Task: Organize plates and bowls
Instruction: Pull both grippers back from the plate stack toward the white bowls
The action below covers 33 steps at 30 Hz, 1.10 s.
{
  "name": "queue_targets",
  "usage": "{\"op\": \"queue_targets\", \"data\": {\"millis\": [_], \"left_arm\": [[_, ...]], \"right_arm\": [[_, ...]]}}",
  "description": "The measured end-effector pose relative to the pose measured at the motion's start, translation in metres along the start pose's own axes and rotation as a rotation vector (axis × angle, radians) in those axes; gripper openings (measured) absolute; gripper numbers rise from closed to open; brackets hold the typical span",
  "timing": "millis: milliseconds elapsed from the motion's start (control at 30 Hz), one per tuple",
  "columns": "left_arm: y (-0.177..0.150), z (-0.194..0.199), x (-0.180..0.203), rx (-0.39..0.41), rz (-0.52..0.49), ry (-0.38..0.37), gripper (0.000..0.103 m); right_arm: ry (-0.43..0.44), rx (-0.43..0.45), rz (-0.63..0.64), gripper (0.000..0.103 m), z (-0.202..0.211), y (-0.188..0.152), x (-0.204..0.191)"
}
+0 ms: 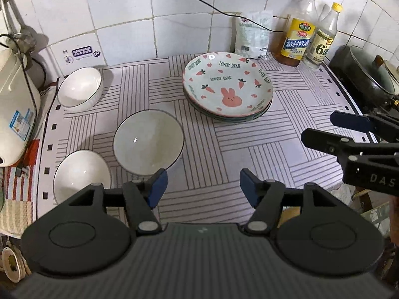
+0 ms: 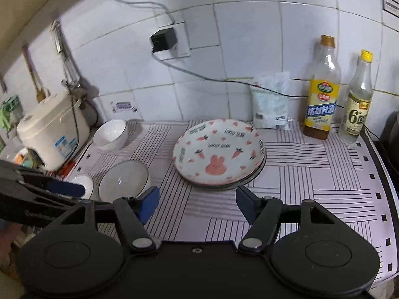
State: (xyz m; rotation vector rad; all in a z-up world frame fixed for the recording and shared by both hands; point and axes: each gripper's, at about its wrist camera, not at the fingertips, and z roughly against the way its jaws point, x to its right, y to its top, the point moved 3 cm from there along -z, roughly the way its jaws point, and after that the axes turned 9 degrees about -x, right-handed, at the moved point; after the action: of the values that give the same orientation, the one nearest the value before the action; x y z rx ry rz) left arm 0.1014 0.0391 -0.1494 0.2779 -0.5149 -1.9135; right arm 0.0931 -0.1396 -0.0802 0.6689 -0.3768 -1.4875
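A stack of plates [image 1: 228,87] [image 2: 219,153], its top one printed with a pink rabbit and carrots, rests on the striped mat [image 1: 249,149] [image 2: 311,169] toward the back. Three bowls stand to its left: a ribbed white bowl [image 1: 80,88] [image 2: 111,134] at the back left, a dark-rimmed bowl [image 1: 148,140] [image 2: 124,182] in the middle, and a white bowl [image 1: 81,174] [image 2: 84,185] nearest the front left. My left gripper [image 1: 203,186] hangs open over the mat, nothing between its blue pads. My right gripper [image 2: 197,203] [image 1: 321,129] is open too, in front of the plates.
A cream rice cooker [image 1: 15,114] [image 2: 53,134] stands at the left edge. At the back right are a white bag [image 1: 251,35] [image 2: 271,102] and two bottles [image 1: 299,27] [image 2: 321,89]. A lidded dark pot [image 1: 366,74] sits at the far right. A black cable [image 1: 214,7] runs from the wall socket.
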Motion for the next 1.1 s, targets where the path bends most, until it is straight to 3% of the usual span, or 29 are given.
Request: {"op": "queue_targets", "data": {"millis": [200,333,567,933,1100], "left_arm": [[-0.015,-0.002,-0.018,0.000,0.010,-0.011,0.075],[-0.024,-0.005,-0.031,-0.003,0.013,0.013,0.082],[-0.035,-0.019,-0.054,-0.037,0.046,0.049,0.090],[-0.027,-0.038,-0.077,-0.057,0.061,0.086,0.092],[-0.010,-0.047,-0.088,-0.034,0.067,0.051,0.092]], "right_arm": [[0.017,0.001,0.034,0.075,0.000,-0.014,-0.017],[0.036,0.007,0.052,0.088,-0.004,-0.020,-0.028],[-0.006,0.039,0.152,0.094,-0.021,-0.032,-0.053],[0.024,0.047,0.299,0.098,-0.072,-0.051,-0.088],[0.058,0.051,0.342,0.098,-0.109,-0.054,-0.099]]}}
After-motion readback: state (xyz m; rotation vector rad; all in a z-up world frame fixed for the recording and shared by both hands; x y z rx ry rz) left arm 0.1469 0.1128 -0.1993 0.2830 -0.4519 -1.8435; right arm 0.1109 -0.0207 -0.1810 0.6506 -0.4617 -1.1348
